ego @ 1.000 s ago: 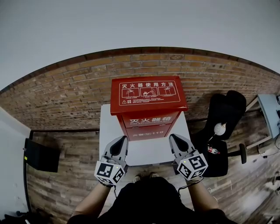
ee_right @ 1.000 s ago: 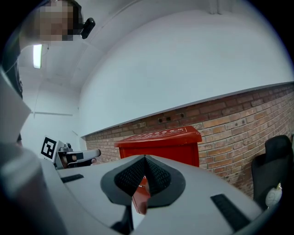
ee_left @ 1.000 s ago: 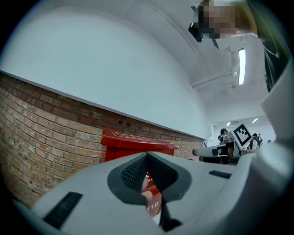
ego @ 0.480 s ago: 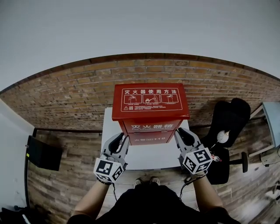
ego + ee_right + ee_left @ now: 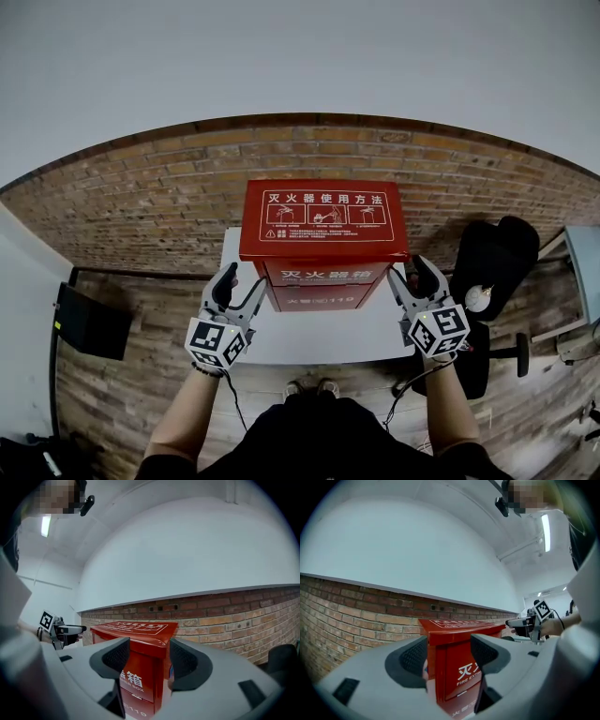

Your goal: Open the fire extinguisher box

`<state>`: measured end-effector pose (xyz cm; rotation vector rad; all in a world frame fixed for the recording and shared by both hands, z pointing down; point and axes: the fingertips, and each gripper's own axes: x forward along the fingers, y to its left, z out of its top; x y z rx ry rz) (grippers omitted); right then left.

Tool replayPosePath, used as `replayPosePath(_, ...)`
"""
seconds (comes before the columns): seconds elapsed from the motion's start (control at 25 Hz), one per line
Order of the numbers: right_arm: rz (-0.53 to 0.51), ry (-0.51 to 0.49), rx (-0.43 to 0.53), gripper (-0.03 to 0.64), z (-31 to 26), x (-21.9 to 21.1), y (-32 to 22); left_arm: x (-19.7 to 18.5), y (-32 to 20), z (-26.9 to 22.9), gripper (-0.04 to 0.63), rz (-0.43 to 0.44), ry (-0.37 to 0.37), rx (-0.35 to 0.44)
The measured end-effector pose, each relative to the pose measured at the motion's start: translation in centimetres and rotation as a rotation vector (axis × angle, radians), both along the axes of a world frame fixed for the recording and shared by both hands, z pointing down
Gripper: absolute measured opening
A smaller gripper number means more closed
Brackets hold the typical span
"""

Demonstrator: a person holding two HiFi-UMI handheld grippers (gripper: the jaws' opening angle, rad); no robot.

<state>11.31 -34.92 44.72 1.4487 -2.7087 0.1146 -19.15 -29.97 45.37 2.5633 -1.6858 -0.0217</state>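
Note:
The red fire extinguisher box (image 5: 323, 220) stands on a small white table (image 5: 309, 333), its lid down, against a brick wall. My left gripper (image 5: 239, 283) is at the box's front left corner and my right gripper (image 5: 411, 275) at its front right corner. Both point level at the box. Their jaws have just been opening and now stand wide open. In the left gripper view the box's corner (image 5: 450, 667) shows through the gap, with no pad pressing on it. The right gripper view shows the box's other corner (image 5: 150, 667) the same way.
The brick wall (image 5: 141, 206) runs behind the table above a wood-plank floor (image 5: 141, 375). A black office chair (image 5: 492, 248) stands to the right, with a pale desk edge (image 5: 581, 262) beyond it. A black flat case (image 5: 89, 323) lies on the floor at the left.
Both grippers have moved forward and apart, from in front of the box to its two front corners. Their jaws, shut a second ago, now stand open.

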Motion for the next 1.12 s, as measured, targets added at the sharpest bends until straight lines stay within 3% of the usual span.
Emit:
replayPosePath(0.24, -0.083, -0.039, -0.057, 0.268, 1.2, 0.8, -2.0, -2.2, -3.4, 0.4, 0.368, 0.042, 0.07, -0.016)
replayPosePath(0.56, -0.214, -0.035, -0.068, 0.27, 1.7, -0.8, -2.6, -0.6, -4.4, 0.1, 0.37, 0.168, 0.088, -0.008)
replayPosePath(1.12, -0.244, -0.023, -0.076, 0.236, 1.1, -0.1, -2.6, -0.8, -4.2, -0.6, 0.329, 0.176, 0.111, 0.01)
